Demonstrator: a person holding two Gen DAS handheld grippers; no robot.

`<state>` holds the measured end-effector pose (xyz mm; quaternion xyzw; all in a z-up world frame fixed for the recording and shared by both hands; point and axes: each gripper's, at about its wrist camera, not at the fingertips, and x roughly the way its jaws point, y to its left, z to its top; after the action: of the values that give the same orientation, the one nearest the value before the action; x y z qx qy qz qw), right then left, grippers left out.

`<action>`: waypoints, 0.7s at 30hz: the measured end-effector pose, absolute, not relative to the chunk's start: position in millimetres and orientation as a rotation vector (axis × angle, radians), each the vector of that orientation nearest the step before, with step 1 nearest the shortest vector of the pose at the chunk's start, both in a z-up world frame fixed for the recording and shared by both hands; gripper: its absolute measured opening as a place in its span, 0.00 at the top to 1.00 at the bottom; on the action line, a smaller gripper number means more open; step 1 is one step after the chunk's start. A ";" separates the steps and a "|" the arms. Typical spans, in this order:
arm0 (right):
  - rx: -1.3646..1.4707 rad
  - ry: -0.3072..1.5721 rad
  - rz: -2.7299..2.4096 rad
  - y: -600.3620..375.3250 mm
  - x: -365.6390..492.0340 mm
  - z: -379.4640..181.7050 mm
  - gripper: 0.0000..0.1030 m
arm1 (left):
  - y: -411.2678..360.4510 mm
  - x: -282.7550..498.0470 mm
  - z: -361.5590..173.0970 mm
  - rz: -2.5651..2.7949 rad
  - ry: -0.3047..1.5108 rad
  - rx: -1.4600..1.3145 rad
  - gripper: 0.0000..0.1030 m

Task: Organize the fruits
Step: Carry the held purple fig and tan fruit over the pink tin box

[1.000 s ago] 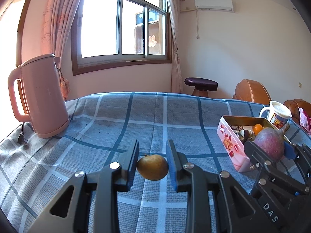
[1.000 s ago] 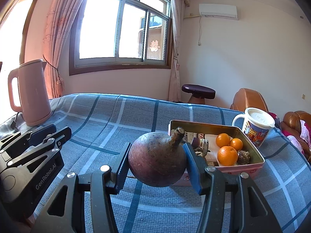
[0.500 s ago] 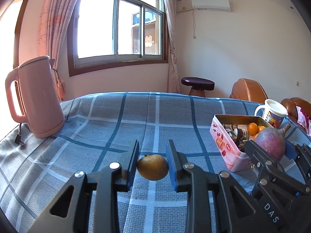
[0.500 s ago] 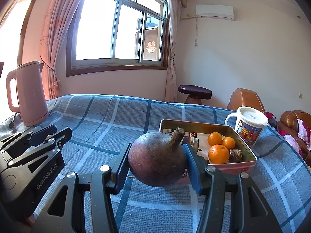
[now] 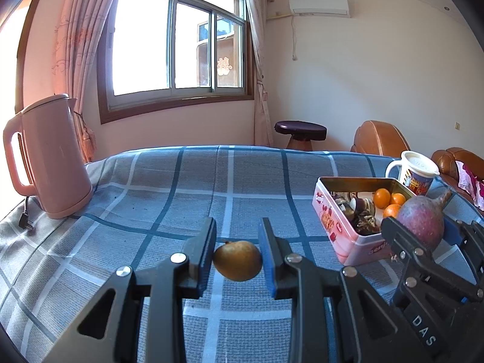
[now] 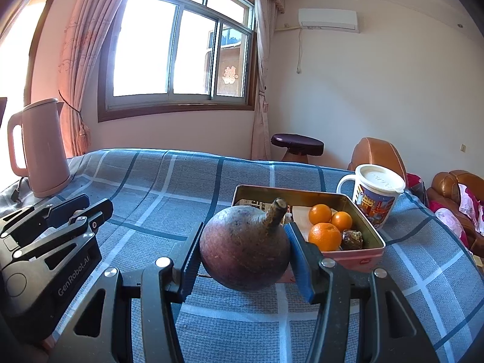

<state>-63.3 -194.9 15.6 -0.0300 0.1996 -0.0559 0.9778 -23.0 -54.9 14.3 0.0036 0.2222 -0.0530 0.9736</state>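
Holding a big round purple-brown fruit with a stubby stem (image 6: 245, 249), the right gripper (image 6: 243, 254) squeezes it from both sides, stem up and tipped toward 1 o'clock. The pink metal tin (image 6: 367, 228) sits on the blue checked cloth (image 6: 169, 187), just past the fruit, also toward 1 o'clock. The right hand is the nearer one to it. The left gripper (image 5: 237, 249) holds a small golden-brown fruit (image 5: 238, 260), with its jaws close together. Its tin lies toward 2 o'clock. I count three small oranges (image 6: 325, 236) in the tin, two held fruits, one tin, and one white lidded mug (image 6: 376, 195).
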 end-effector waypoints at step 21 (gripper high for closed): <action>-0.032 0.389 -0.199 -239.3 -82.8 17.5 0.46 | -100.4 -45.1 17.0 -0.207 0.424 0.063 0.71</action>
<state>-82.8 -239.3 17.5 -0.0159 0.1928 -0.0989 0.9761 -45.1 -100.4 17.0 0.0313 0.2101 -0.1023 0.9718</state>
